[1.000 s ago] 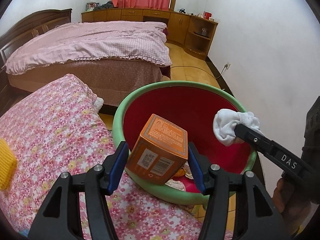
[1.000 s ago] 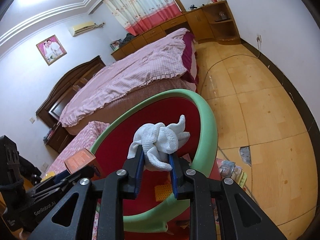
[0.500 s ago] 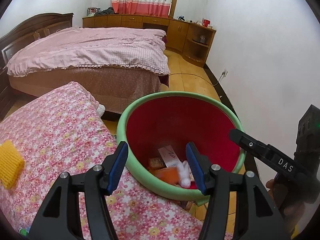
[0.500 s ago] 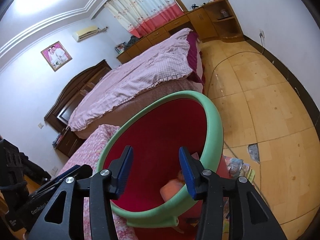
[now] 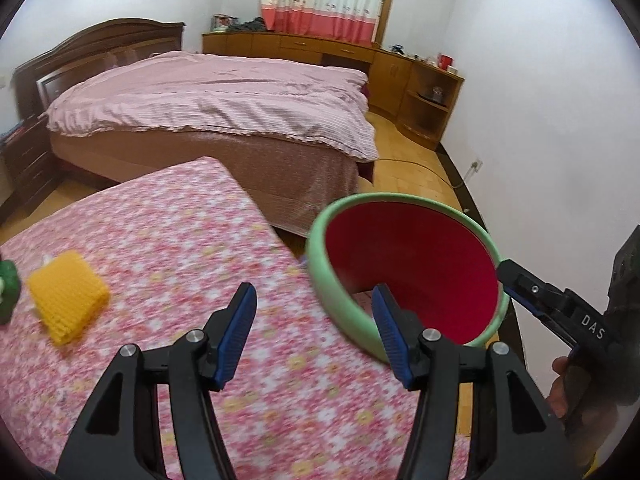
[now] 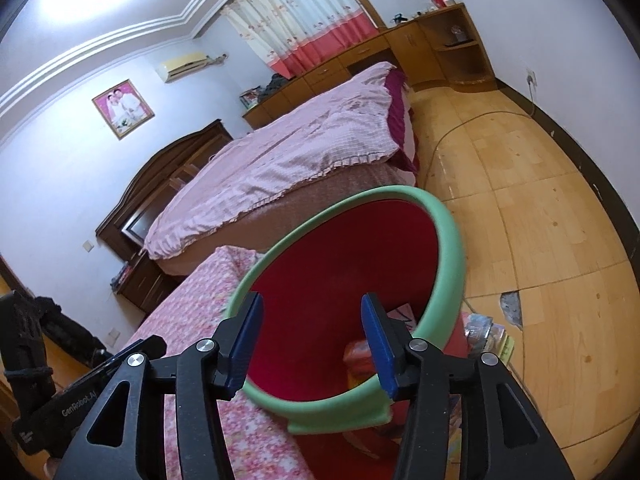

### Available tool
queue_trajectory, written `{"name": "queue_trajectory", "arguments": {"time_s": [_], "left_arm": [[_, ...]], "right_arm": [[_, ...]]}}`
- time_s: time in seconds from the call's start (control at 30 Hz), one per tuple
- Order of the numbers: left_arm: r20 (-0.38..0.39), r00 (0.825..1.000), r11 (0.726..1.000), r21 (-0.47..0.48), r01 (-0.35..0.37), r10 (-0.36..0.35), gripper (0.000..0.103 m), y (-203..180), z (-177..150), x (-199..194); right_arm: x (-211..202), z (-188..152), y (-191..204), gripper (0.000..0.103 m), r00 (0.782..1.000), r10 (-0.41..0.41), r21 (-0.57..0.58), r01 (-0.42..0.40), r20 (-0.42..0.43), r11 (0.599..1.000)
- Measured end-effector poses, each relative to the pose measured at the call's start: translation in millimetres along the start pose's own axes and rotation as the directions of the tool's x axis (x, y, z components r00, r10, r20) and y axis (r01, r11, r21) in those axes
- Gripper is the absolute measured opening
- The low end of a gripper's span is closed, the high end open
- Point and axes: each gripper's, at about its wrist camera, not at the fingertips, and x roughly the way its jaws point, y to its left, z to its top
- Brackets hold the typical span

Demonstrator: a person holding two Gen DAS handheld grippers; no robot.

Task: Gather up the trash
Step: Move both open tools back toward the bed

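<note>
bin stands right of the table; bed behind.

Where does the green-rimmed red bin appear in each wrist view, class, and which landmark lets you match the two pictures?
Left wrist view: the bin sits right of centre, beside the floral cloth, behind the left tool's right finger.
Right wrist view: the bin fills the centre, behind the right tool's fingers.
Shared landmark: the pink-covered bed lies behind the bin in both.

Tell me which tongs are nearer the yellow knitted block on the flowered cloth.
Left. The left tongs hang open over the cloth, with the yellow knitted block just off to their left. The right tongs are open over the green-rimmed red bin, farther away.
</note>
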Motion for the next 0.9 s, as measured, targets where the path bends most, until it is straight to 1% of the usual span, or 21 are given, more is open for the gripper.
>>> {"name": "queue_trajectory", "arguments": {"time_s": [0.23,0.43,0.53,0.7,0.83,0.9], "left_arm": [[0.023,0.996,0.994,-0.069,-0.083,0.085,0.060,43,-2,-27],[0.026,0.988,0.978,-0.154,-0.143,0.149,0.060,92,-5,-48],[0.027,0.980,0.966,-0.172,-0.191,0.198,0.060,116,-6,-58],[0.043,0.951,0.932,-0.218,-0.289,0.305,0.060,160,-10,-71],[0.019,0.942,0.912,-0.260,-0.318,0.334,0.060,196,-17,-71],[0.008,0.941,0.906,-0.275,-0.323,0.338,0.060,207,-21,-69]], "right_arm": [[4,-7,31,0.056,0.999,0.026,-0.055,-0.028,-0.034,0.998],[17,-11,69,0.058,0.994,0.067,-0.114,-0.076,-0.087,0.990],[26,-14,90,0.059,0.989,0.091,-0.147,-0.107,-0.115,0.983],[49,-22,123,0.063,0.978,0.106,-0.186,-0.140,-0.181,0.973],[67,-28,148,0.063,0.967,0.113,-0.209,-0.162,-0.228,0.964],[74,-32,158,0.067,0.964,0.112,-0.220,-0.167,-0.242,0.961]]}}
